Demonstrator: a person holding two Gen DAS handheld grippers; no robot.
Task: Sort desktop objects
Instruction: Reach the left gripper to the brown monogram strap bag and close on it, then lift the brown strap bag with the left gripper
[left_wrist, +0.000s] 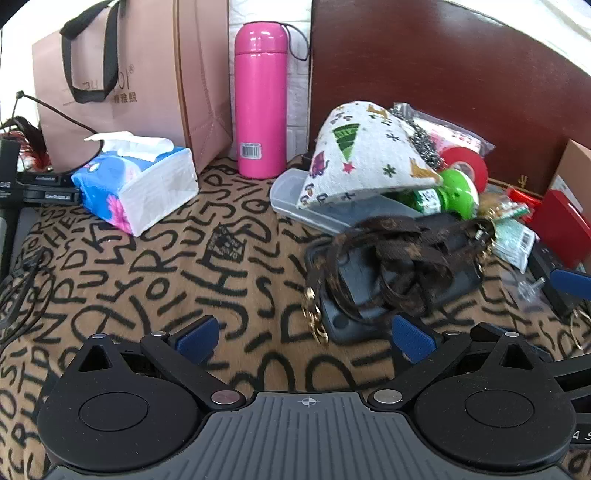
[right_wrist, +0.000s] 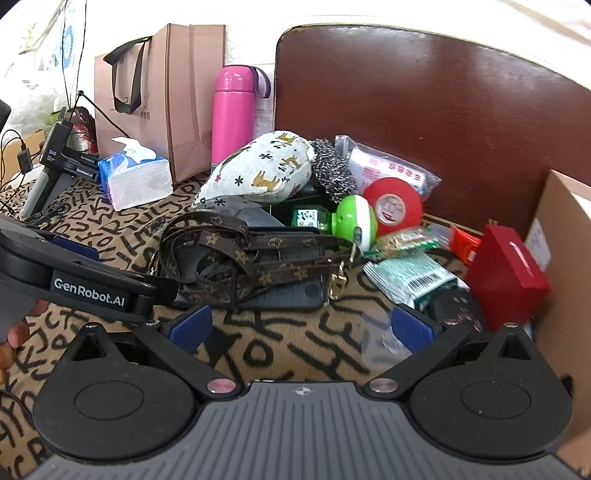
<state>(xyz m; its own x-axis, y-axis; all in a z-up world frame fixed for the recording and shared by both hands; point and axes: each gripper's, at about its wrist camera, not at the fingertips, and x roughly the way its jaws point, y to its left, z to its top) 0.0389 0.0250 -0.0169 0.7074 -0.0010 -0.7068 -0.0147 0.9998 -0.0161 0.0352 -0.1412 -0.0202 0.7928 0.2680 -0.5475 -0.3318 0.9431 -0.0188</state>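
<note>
Nearest the lens, the left gripper (left_wrist: 306, 338) has its blue-padded fingers (left_wrist: 197, 338) spread wide over bare patterned cloth on the worktop (left_wrist: 147, 280), holding nothing. The right gripper (right_wrist: 301, 328) is likewise spread and empty. Just ahead of both lies the brown strap (left_wrist: 391, 266), a loose tangle draped over a dark flat case (left_wrist: 354, 295). From the left gripper it sits forward and to the right, its near loops and gold clasp (left_wrist: 314, 317) close beside the right-hand finger. From the right gripper it lies forward and slightly left, its longest run crossing side to side. The left looks the nearer of the two, I judge, so a short push forward and rightward would bring the strap between its fingers. Behind the strap the pile crowds together: printed pouch (left_wrist: 354, 155), green bottle (left_wrist: 443, 195), red tape roll (left_wrist: 467, 166).
</note>
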